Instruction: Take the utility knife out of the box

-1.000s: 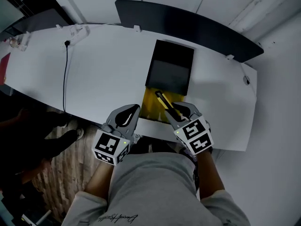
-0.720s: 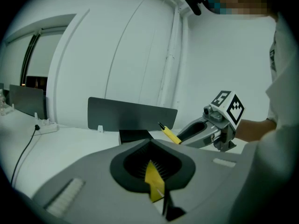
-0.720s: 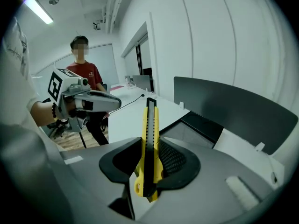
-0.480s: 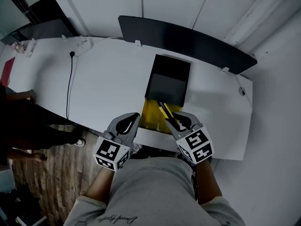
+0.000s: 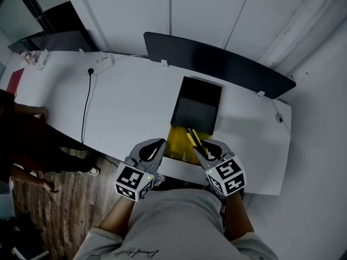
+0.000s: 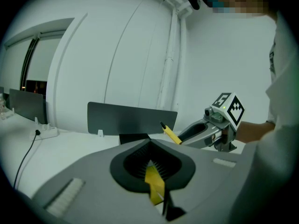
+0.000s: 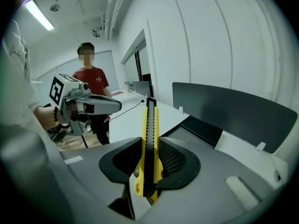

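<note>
Our right gripper [image 5: 201, 148] pinches the yellow utility knife [image 7: 149, 143] by its handle end, the jaws clamped on both of its sides and its tip slanting up over the open yellow box [image 5: 178, 137] at the table's [image 5: 130, 102] near edge. Our left gripper [image 5: 155, 145] hangs just beside the box, its fingers pressed together.

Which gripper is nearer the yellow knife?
Right. The right gripper is clamped on the knife; the left gripper sits apart, off to its left.
</note>
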Motion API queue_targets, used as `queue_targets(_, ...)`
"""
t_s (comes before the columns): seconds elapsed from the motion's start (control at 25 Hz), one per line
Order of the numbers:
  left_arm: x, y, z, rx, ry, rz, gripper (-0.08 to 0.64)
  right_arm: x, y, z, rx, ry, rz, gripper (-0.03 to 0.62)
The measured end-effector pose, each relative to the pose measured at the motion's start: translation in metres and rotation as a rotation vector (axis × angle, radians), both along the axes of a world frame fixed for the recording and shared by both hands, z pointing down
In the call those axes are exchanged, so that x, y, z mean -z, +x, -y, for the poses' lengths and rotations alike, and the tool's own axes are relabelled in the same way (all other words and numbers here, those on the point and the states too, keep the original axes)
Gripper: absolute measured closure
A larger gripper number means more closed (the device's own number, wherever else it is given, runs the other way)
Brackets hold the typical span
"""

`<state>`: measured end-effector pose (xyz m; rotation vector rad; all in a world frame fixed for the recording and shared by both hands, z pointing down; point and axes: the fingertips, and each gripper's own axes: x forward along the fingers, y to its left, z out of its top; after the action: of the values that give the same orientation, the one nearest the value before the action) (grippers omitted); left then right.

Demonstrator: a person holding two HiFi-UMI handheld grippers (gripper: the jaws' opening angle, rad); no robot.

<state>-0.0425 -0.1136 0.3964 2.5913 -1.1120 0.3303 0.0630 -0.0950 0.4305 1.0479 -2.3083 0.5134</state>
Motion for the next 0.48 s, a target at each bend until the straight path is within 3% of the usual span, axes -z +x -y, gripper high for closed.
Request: queue_targets(0.48,0.0013,0.0044,-0.0004,-0.008,0.001,0.003,0.560,-0.0036,-0.0043,0.0008,0.026,-0.003,-0.010,0.460)
